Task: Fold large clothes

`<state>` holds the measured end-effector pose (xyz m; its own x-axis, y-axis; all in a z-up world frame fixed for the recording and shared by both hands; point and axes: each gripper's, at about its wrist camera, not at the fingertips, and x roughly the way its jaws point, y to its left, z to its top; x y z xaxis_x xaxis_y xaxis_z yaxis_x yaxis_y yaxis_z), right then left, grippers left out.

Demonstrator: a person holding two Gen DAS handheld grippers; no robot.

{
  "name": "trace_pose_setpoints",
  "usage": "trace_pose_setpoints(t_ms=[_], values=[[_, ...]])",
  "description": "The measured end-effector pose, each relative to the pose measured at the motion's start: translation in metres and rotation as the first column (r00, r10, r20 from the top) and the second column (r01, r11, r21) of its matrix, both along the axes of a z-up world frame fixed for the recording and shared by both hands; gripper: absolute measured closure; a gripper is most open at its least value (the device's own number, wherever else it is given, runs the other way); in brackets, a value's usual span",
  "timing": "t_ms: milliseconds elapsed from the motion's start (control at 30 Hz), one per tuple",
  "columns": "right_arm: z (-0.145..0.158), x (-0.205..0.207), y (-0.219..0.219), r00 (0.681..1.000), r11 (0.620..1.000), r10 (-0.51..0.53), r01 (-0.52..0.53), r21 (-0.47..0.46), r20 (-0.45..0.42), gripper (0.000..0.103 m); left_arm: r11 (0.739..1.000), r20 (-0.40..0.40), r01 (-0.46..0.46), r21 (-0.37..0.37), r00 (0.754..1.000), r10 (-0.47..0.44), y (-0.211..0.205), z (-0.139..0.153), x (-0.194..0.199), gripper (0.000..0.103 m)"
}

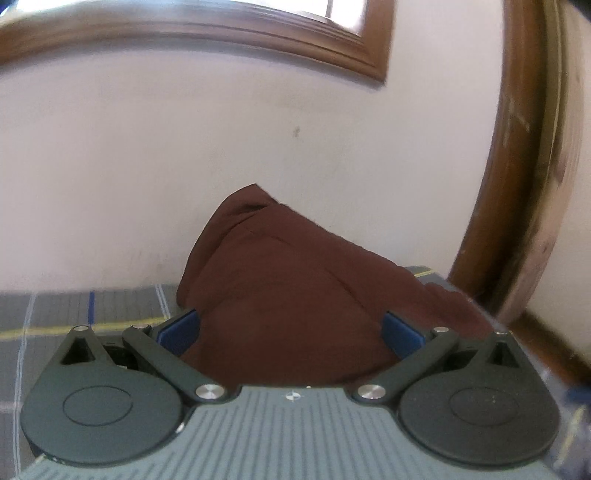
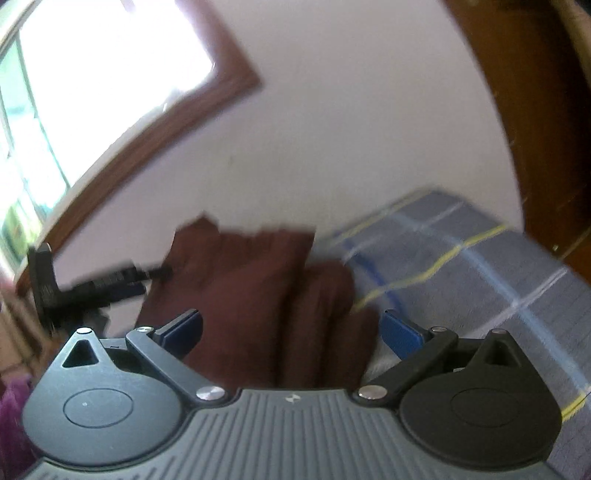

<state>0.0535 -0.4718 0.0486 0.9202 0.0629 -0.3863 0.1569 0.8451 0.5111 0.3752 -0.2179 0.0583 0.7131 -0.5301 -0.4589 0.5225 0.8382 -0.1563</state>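
Note:
A dark maroon garment (image 1: 280,280) rises in a bunched peak in front of the left wrist camera and fills the gap between the two blue pads (image 1: 181,330). My left gripper (image 1: 291,332) stands wide open with the cloth draped between its jaws. In the right wrist view the same maroon garment (image 2: 251,291) hangs in folds between the blue pads (image 2: 400,334); my right gripper (image 2: 291,332) is also wide open. The left gripper's black body (image 2: 88,284) shows at the left of that view, next to the cloth. This view is blurred.
A grey checked bedsheet (image 2: 480,273) with blue, white and yellow lines lies under the garment; it also shows in the left wrist view (image 1: 92,310). A pale wall, a wooden window frame (image 1: 221,33) and a wooden door frame (image 1: 517,184) stand close behind.

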Motion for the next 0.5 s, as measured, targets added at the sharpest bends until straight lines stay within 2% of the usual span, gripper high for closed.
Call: trace_pose_setpoints(t_ms=[100, 200, 333, 400, 500], values=[[-0.014, 0.016, 0.003, 0.996, 0.996, 0.067, -0.063, 0.063, -0.052, 0.0, 1.0, -0.028, -0.006, -0.031, 1.0, 0.005, 0.033, 0.005, -0.004, 0.0], [-0.026, 0.03, 0.008, 0.986, 0.991, 0.113, -0.102, 0.089, -0.123, 0.0, 1.0, -0.054, -0.003, -0.018, 0.999, 0.002, 0.066, 0.003, -0.006, 0.0], [-0.047, 0.043, 0.005, 0.971, 0.97, 0.176, -0.143, 0.197, -0.161, 0.0, 0.999, -0.164, 0.031, -0.036, 0.986, -0.037, 0.096, -0.019, 0.004, 0.0], [-0.057, 0.052, -0.004, 0.97, 0.951, 0.196, -0.153, 0.268, -0.143, 0.0, 0.996, -0.229, 0.073, -0.053, 0.97, -0.083, 0.1, -0.036, 0.01, 0.0], [-0.066, 0.068, -0.01, 0.968, 0.926, 0.213, -0.157, 0.344, -0.131, 0.0, 0.983, -0.248, 0.131, -0.126, 0.956, -0.159, 0.101, -0.053, 0.013, 0.0]])
